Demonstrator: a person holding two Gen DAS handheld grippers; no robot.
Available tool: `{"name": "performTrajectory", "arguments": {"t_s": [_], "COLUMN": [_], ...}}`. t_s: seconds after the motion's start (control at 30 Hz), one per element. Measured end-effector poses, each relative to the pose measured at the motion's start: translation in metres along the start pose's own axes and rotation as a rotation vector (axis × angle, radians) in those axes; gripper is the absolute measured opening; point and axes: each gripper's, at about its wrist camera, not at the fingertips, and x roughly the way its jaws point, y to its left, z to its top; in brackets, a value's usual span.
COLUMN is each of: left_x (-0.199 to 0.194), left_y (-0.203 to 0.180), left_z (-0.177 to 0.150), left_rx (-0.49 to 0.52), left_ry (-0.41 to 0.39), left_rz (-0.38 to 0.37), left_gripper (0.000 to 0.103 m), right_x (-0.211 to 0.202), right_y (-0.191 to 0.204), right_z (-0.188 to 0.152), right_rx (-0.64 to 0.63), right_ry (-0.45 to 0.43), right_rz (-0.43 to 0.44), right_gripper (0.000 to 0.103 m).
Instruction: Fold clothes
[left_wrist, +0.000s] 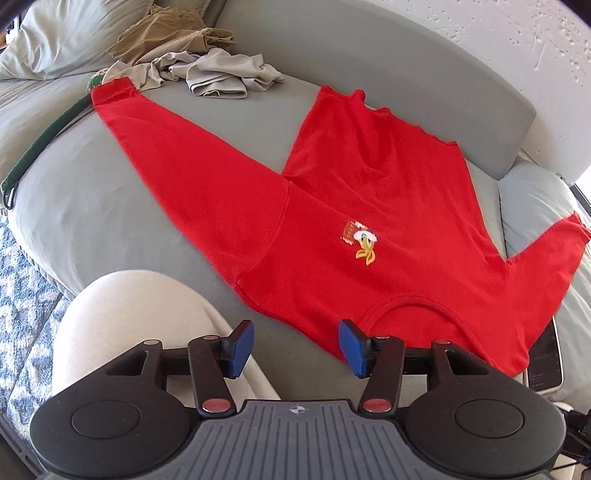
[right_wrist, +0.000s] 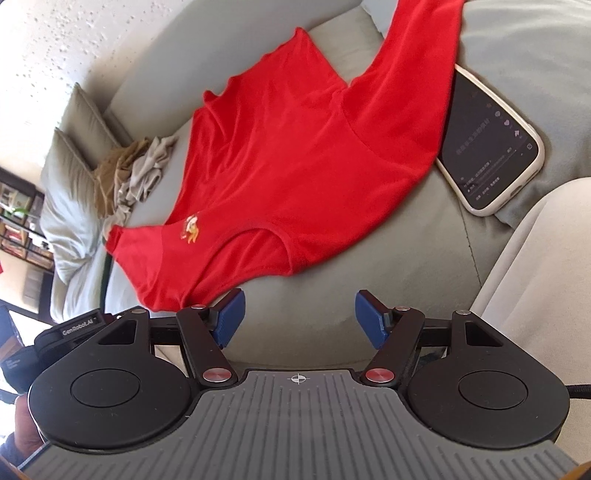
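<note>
- One red long-sleeved shirt (left_wrist: 369, 206), spread flat, front up, on a grey sofa seat (left_wrist: 110, 206); a small duck emblem (left_wrist: 360, 242) on the chest.
- Long axis of the body: from the neckline (left_wrist: 417, 306), nearest both grippers, away to the hem (left_wrist: 384, 110) by the sofa back.
- Sleeves: one stretched out over the seat toward the heap of unfolded clothes (left_wrist: 207, 70); the other draped across a cushion, partly over a phone (right_wrist: 491, 144).
- Left gripper (left_wrist: 297, 349): jaws about half apart, nothing between the pads; its right pad lies at the shirt's near edge by the collar, whether touching cannot be told.
- Right gripper (right_wrist: 299, 319): jaws wide, nothing between them; shirt's shoulder edge just ahead and to its left, near the left pad.
- Deciding relation: the collar end faces both grippers, so each is close to one shoulder. Judged next move: a pinch at each shoulder, then a fold along the long axis.
- Bystanders: a person's pale-clad leg (left_wrist: 129, 317), a patterned rug (left_wrist: 22, 273) beyond the seat.
</note>
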Motion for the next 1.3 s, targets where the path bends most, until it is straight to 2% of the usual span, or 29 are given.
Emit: {"name": "performTrajectory", "arguments": {"t_s": [0.13,0.27,0.4,0.5,0.63,0.73,0.83,1.0,1.03,1.13,1.23,1.3], "left_x": [0.010,0.031,0.053,0.060,0.059,0.059,0.057,0.056,0.055,0.050,0.048,0.046], "left_y": [0.011,0.017,0.025,0.032,0.044,0.042,0.030,0.024,0.025,0.026,0.025,0.023], "left_z": [0.021,0.030,0.016,-0.001,-0.012,-0.011,-0.015,-0.014,-0.013,-0.014,-0.014,-0.013], "left_rx": [-0.087,-0.205,-0.410,-0.512,-0.658,-0.637,-0.559,-0.517,-0.510,-0.488,-0.486,-0.470], "left_ry": [0.005,0.109,0.180,0.176,0.105,0.065,0.030,-0.001,-0.006,-0.041,-0.066,-0.077], "left_rz": [-0.004,-0.055,-0.066,-0.065,-0.121,-0.121,-0.096,-0.080,-0.078,-0.075,-0.114,-0.125], "left_gripper": [0.051,0.050,0.049,0.047,0.046,0.043,0.043,0.042,0.037,0.012,0.003,0.000], "right_x": [0.002,0.005,0.009,0.011,0.019,0.032,0.040,0.049,0.051,0.052,0.051,0.052], "right_y": [-0.004,-0.008,-0.012,-0.016,-0.031,-0.044,-0.053,-0.055,-0.055,-0.054,-0.052,-0.050], "right_z": [0.008,0.021,0.029,0.031,0.034,0.038,0.038,0.040,0.041,0.041,0.038,0.037], "right_rx": [0.019,0.042,0.079,0.082,0.124,0.185,0.221,0.187,0.177,0.155,0.116,0.101], "right_ry": [-0.001,-0.027,-0.052,-0.059,-0.065,-0.058,-0.101,-0.176,-0.190,-0.226,-0.252,-0.258], "right_rz": [0.011,0.022,0.041,0.046,0.009,-0.031,-0.048,-0.056,-0.055,-0.050,-0.030,-0.015], "right_gripper": [0.070,0.070,0.066,0.063,0.056,0.052,0.049,0.050,0.051,0.050,0.049,0.047]}}
